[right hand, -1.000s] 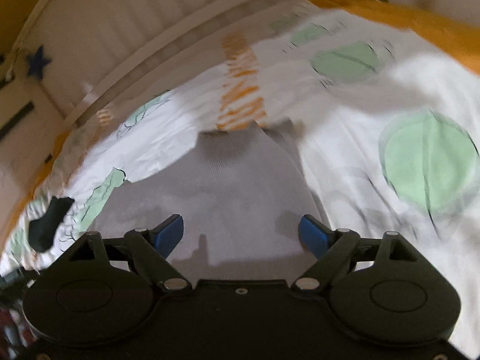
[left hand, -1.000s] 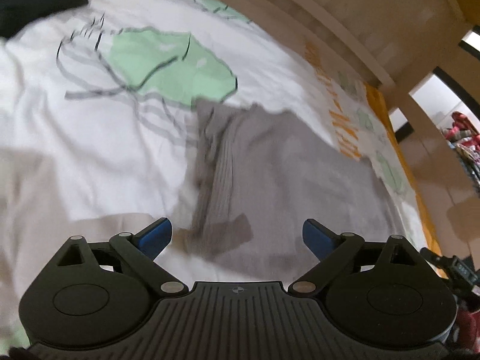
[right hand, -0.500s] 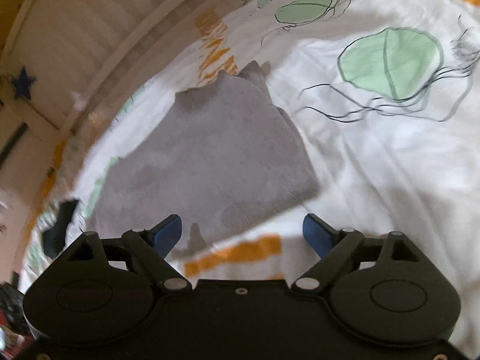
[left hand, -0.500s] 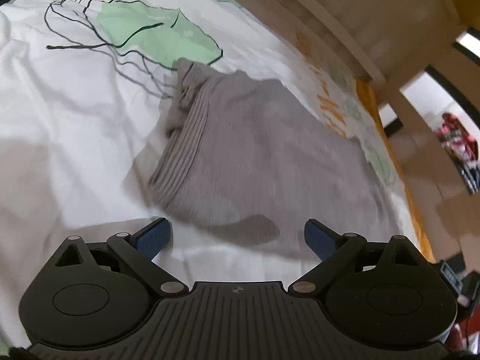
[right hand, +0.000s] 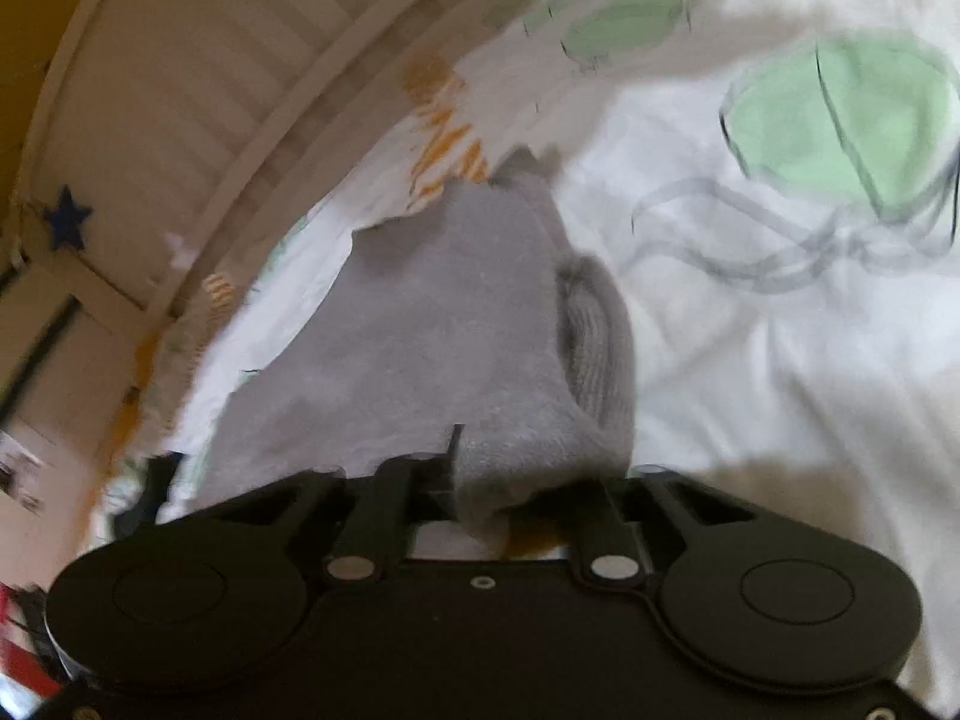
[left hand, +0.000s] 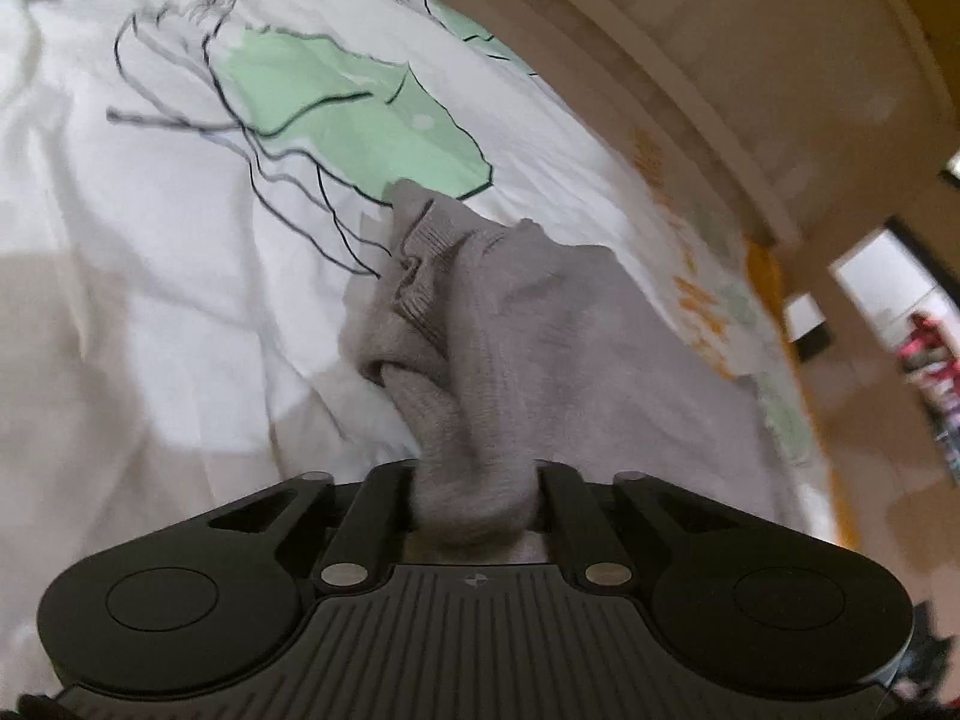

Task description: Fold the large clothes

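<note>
1. The left gripper [left hand: 474, 498] has just closed on a bunched near corner of the grey sweater [left hand: 540, 348]; the right gripper [right hand: 480, 492] has just closed on the other near corner.
2. The sweater lies part-folded on the bed sheet [left hand: 150, 300].
3. Advice: lift both corners evenly, keep the edge taut, carry it over the far half.
4. The sheet is white with green prints; a pale slatted bed frame [right hand: 180, 90] curves behind it.
</note>
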`<move>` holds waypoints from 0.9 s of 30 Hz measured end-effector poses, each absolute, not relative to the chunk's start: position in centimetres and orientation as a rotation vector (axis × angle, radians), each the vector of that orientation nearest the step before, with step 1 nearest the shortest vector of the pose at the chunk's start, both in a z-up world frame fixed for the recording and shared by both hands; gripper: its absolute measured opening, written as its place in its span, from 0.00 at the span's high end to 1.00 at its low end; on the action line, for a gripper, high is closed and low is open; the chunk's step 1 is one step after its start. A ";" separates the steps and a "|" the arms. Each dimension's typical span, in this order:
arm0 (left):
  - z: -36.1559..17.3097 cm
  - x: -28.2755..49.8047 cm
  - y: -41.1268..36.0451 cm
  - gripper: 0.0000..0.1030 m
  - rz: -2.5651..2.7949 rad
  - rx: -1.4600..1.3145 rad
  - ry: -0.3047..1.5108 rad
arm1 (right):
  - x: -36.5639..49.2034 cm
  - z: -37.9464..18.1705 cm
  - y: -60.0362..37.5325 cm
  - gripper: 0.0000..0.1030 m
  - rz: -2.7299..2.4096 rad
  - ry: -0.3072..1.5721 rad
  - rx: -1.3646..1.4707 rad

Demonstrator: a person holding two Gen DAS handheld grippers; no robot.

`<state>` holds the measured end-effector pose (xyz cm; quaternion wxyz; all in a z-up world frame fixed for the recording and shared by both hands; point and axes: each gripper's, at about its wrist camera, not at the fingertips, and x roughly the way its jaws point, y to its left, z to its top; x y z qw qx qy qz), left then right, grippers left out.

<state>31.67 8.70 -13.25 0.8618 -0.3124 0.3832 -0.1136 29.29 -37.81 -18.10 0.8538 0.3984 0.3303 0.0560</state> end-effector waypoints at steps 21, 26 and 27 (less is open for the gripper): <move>-6.7 18.7 13.0 0.93 -0.294 -0.480 0.839 | 17.3 -10.0 -33.8 0.88 0.112 0.769 0.605; -9.7 17.4 13.5 0.83 -0.267 -0.429 0.952 | 14.3 -11.6 -33.3 0.85 0.126 0.908 0.620; -10.5 17.5 13.6 0.76 -0.243 -0.419 0.967 | 14.2 -12.4 -33.2 0.82 0.125 0.948 0.617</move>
